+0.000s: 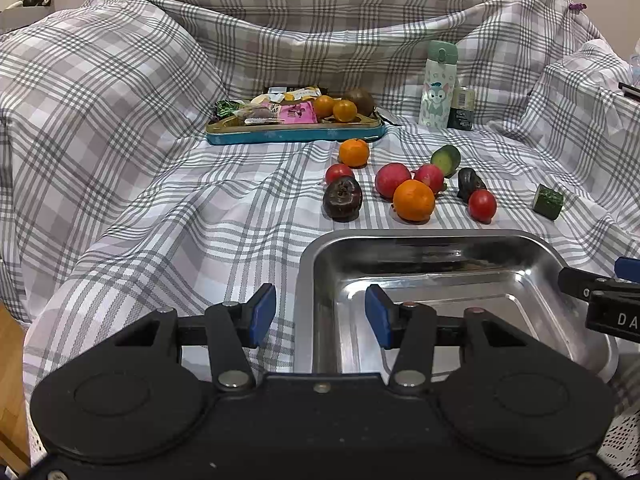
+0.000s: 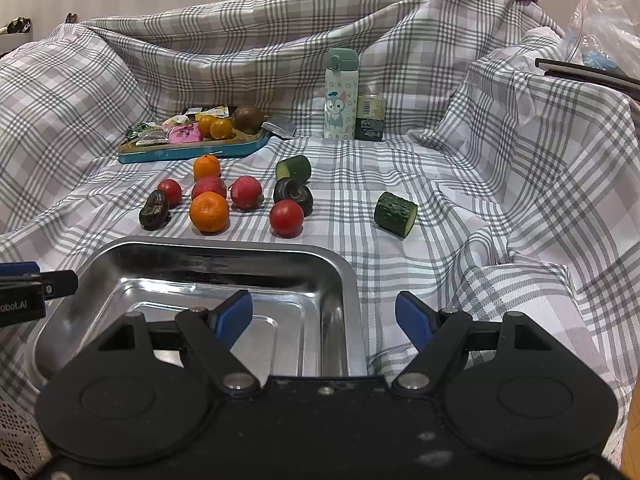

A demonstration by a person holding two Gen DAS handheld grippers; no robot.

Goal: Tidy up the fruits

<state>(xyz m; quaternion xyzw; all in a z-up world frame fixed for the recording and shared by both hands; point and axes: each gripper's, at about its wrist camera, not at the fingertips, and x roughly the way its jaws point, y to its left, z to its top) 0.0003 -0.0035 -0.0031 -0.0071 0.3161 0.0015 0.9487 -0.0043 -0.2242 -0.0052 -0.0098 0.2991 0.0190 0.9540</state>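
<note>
Plaid cloth (image 1: 160, 208) is covering the tabletop; fruits are sitting loose beyond the empty steel tray (image 1: 400, 240), probably the destination. Left hand-held gripper (image 1: 320, 316) and right hand-held gripper (image 2: 324, 316) are both hovering wide, holding nothing.

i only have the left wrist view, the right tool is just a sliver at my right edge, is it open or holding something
Observer: Open and empty. The right tool has one finger over the tray and the other over the cloth.
Operator: which fruit sits closest in front of it
Observer: The tomato, almost straight ahead, just past the tray's far rim.
Operator: anything further right that i'm missing
Observer: A clear plastic bag at the far right, beyond the raised edge of the cloth.
</note>
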